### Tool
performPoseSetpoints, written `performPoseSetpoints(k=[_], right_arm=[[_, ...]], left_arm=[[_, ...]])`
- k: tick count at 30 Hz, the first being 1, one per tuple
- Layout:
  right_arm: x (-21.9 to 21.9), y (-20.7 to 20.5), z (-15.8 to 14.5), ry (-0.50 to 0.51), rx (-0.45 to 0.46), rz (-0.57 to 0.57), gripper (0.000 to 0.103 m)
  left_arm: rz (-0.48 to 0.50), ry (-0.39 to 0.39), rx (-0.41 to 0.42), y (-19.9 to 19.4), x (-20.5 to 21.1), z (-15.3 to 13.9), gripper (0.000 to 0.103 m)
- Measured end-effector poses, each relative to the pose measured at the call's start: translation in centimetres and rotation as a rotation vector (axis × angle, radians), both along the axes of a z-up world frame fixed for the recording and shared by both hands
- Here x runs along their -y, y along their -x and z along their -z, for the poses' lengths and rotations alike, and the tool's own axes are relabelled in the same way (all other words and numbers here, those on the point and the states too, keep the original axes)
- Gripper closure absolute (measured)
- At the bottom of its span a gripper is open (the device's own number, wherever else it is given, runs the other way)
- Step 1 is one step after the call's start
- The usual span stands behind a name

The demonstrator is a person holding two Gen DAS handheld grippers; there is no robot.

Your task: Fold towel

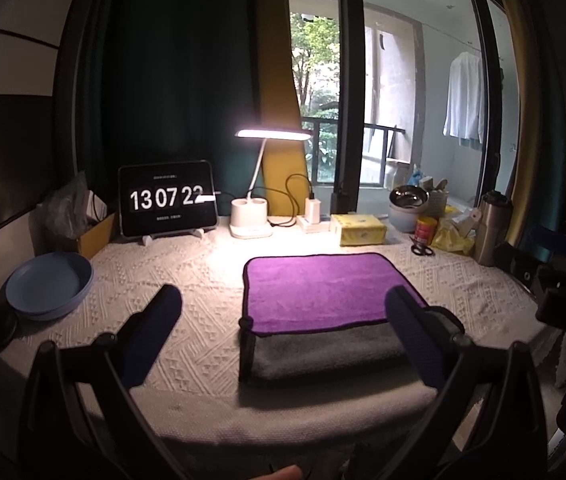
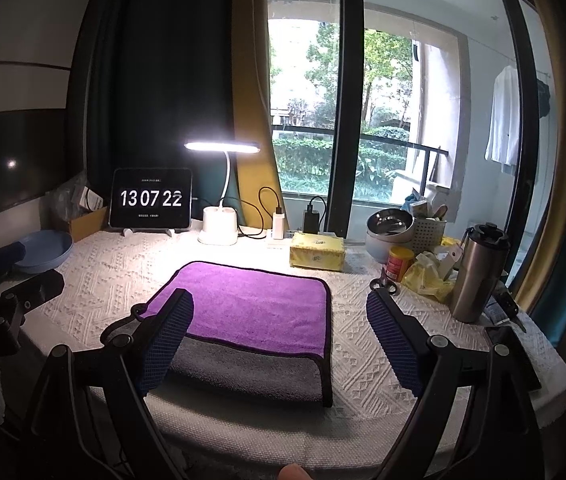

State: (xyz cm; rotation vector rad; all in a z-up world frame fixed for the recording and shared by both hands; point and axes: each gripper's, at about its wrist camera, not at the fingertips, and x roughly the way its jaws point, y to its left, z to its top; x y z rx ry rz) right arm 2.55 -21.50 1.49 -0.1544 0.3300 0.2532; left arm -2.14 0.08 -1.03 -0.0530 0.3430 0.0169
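Observation:
A towel, purple on one face [image 1: 319, 292] and grey on the other, lies on the white textured tablecloth [image 1: 195, 280]. Its near part is folded so a grey band shows at the front edge. It also shows in the right wrist view [image 2: 251, 312]. My left gripper [image 1: 283, 300] is open and empty above the table's front, its right finger over the towel's near right corner. My right gripper [image 2: 279, 312] is open and empty, its left finger over the towel's near left corner.
A blue bowl [image 1: 49, 286] sits at the left. At the back stand a clock tablet [image 1: 167, 200], a lit desk lamp [image 1: 251, 220] and a yellow tissue pack [image 1: 359, 230]. Scissors [image 1: 422, 249], a red can, metal bowls and a steel flask [image 2: 479, 272] crowd the right.

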Motion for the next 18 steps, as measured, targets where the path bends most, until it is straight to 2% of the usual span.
performPoseSetpoints(k=[18], right_arm=[[-0.02,-0.13,-0.02,0.000,0.010,-0.002,0.012]], left_arm=[[0.007,0.000,0.027,0.00,0.21,-0.25,0.001]])
